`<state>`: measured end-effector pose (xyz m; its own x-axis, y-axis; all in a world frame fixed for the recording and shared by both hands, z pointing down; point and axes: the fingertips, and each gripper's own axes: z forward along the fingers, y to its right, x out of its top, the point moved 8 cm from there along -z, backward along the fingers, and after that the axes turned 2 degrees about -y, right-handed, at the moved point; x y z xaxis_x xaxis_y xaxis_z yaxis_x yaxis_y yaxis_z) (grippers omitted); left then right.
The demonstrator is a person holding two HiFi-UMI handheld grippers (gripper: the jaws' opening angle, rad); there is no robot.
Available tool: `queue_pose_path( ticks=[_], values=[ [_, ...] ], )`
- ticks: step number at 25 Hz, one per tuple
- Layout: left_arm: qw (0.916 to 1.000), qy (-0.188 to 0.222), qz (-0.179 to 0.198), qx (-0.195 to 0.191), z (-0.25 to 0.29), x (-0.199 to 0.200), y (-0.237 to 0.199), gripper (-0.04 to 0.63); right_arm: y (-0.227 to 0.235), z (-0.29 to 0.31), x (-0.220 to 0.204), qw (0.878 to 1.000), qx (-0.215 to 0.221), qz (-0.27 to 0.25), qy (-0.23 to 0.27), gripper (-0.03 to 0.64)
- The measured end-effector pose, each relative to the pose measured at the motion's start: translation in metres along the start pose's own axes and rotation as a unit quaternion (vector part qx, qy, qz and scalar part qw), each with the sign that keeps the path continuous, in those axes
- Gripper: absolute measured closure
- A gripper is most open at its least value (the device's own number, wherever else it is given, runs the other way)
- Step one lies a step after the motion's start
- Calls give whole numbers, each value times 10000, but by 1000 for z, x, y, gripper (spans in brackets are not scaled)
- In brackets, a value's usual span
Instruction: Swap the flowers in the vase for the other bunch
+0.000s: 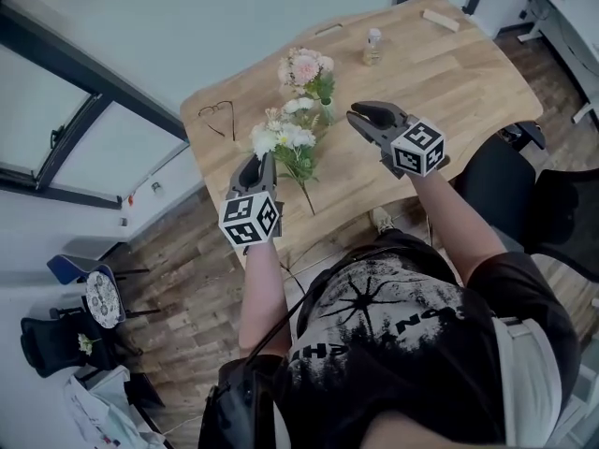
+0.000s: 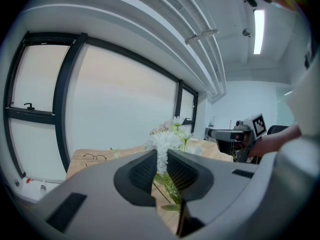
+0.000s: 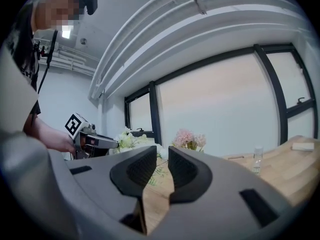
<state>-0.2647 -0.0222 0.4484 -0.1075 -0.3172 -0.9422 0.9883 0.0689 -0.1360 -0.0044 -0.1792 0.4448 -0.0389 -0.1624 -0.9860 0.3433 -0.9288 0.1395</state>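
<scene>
L tool (image 1: 257,160) clamps white bunch (image 1: 281,140) by stems, just left of vase (image 1: 327,111). In vase: pink bunch (image 1: 304,67). R tool (image 1: 356,117) just right of vase, jaws slightly apart, empty.

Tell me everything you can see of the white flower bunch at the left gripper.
The white bunch is a loose cluster of white and cream blooms over green leaves, with a thin stem slanting toward the near edge of the wooden table. The left gripper has its jaws closed on it just under the blooms. One white bloom stands up between them and leaves hang below. It is nearer the person than the pink bunch. Whether its stem end touches the table cannot be told.
</scene>
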Motion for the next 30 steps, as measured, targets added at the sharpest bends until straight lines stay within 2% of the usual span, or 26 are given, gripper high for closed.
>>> queue_pose_path(
  ticks=[6,19,30],
  values=[
    [9999,95,62,-98,-12,-1,-2,525,-21,-13,5,9999,-44,-106,59,568],
    [9994,152,119,-295,-15,-1,-7,525,-47,-19,3,9993,-151,-323,-126,586],
    [9994,163,122,-262,-17,-3,-8,525,-53,-13,2,9990,-85,-406,-181,597]
  ],
)
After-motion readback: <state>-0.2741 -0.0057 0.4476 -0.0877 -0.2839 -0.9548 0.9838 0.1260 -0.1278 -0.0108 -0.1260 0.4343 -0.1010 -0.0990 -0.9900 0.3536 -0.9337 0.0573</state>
